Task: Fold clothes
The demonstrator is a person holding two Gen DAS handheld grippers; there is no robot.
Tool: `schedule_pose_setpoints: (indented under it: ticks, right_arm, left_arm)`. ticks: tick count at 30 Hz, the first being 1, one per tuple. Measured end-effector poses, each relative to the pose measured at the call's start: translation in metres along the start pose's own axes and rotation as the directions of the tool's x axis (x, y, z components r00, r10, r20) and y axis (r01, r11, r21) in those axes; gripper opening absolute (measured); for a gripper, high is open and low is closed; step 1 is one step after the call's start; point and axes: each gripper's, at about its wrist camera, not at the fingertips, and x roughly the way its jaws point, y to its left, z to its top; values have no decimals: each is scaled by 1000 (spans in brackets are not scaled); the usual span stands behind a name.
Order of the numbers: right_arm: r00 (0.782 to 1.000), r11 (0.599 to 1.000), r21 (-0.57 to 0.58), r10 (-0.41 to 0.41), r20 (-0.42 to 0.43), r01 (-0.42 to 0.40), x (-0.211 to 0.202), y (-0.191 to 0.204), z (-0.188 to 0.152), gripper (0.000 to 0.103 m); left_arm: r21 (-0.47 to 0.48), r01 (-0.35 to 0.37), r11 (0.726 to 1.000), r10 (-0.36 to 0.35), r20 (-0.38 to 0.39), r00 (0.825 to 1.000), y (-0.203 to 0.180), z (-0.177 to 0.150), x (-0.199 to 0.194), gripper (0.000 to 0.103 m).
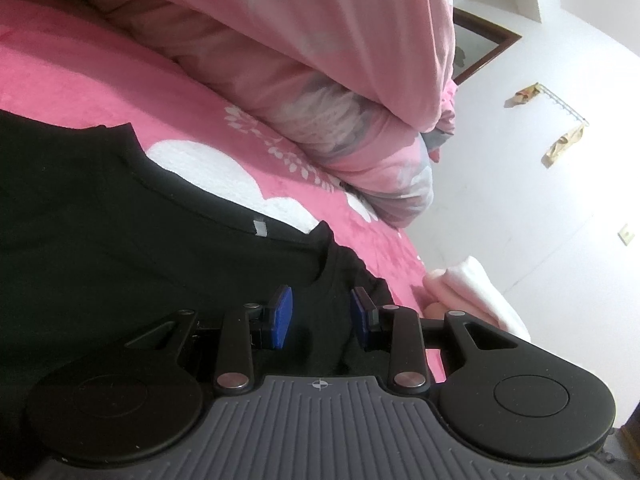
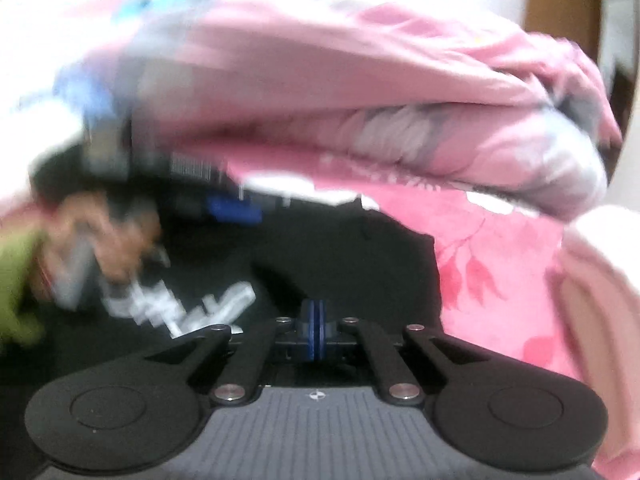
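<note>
A pink bedspread [image 1: 100, 80] with white flower prints covers the bed, and a rolled pink quilt [image 1: 320, 60] with grey and white feather patterns lies along its far side. A black T-shirt [image 1: 100, 220] is spread flat on the bedspread in front of the quilt, neckline toward the quilt and a small grey tag [image 1: 260, 227] at the collar; in the right wrist view it shows white lettering [image 2: 188, 308] on its front. The left gripper [image 1: 321, 316] sits low over the shirt's shoulder, its blue pads [image 1: 283, 316] partly spread with black cloth lying between them; whether they pinch it cannot be told. The right gripper [image 2: 316, 330] hangs over the shirt's body with its blue pads pressed together and nothing between them. The person's blurred hand [image 2: 108, 240], in a green sleeve [image 2: 16, 280], shows at left.
</note>
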Motion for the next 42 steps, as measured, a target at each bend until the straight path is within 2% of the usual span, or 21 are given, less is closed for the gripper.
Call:
schedule_pose_setpoints:
  ticks: [2, 4, 6, 9, 12, 13, 16, 18, 20, 22, 23, 26, 30, 31, 34, 35, 37, 42]
  right_arm:
    - [999, 999, 37, 29, -16, -29, -2, -8, -3, 1]
    - [993, 999, 0, 51, -111, -51, 9, -4, -13, 2]
    - [977, 995, -60, 65, -204, -78, 23, 8, -25, 3]
    - [977, 983, -173, 21, -214, -59, 25, 25, -31, 7]
    - [986, 991, -120, 39, -165, -59, 11, 14, -23, 36]
    - [990, 994, -93, 48, -135, -61, 5, 8, -21, 37]
    - [996, 998, 38, 58, -74, -56, -14, -15, -20, 37]
    - [998, 988, 156, 6, -65, 4, -18, -37, -24, 37]
    - [993, 961, 260, -67, -93, 89, -15, -58, -30, 36]
    - [988, 948, 290, -103, -119, 134, -10, -69, -35, 33]
    - [986, 946, 288, -114, -125, 146, -7, -71, -36, 33]
    - [976, 964, 176, -176, -128, 197, 3, -63, -36, 33]
    - [974, 962, 175, -189, -128, 209, 17, -64, -34, 32]
    - [974, 966, 159, -185, -132, 205, 21, -63, -35, 30]
    - [954, 970, 53, -222, -201, 237, 33, -59, -48, 25]
    - [951, 967, 59, -230, -205, 246, 31, -62, -50, 24]
    - [924, 945, 20, -314, -219, 326, 26, -65, -54, 18]
    - [917, 936, 43, -332, -221, 349, 14, -74, -61, 18]
  left_arm:
    - [4, 0, 1000, 1, -1, 1000, -1, 0, 0, 31]
    - [9, -2, 1000, 2, 0, 1000, -1, 0, 0, 31]
    - [13, -3, 1000, 3, 0, 1000, -1, 0, -1, 31]
    - [34, -3, 999, 3, 1, 1000, -4, -1, -1, 32]
    - [106, 7, 994, -6, -14, 1000, -15, -4, 0, 33]
    - [147, 15, 989, -12, -22, 1000, -22, -6, 1, 33]
    - [302, -5, 953, 22, -52, 998, -44, -17, 6, 34]
    - [390, -39, 920, 75, -79, 994, -56, -26, 14, 34]
    - [438, -68, 897, 126, -105, 986, -60, -33, 22, 34]
    - [454, -84, 887, 149, -110, 983, -61, -35, 24, 34]
    - [462, -92, 882, 161, -113, 981, -61, -36, 25, 34]
    - [484, -110, 868, 187, -113, 976, -62, -38, 27, 34]
    - [505, -126, 854, 206, -106, 973, -64, -40, 27, 33]
    - [502, -125, 856, 205, -107, 973, -63, -39, 27, 32]
    - [491, -123, 863, 202, -111, 973, -61, -38, 27, 31]
    - [487, -122, 865, 201, -113, 973, -60, -37, 27, 31]
    - [485, -122, 866, 201, -114, 973, -60, -37, 27, 31]
    - [483, -121, 867, 199, -114, 973, -61, -37, 27, 31]
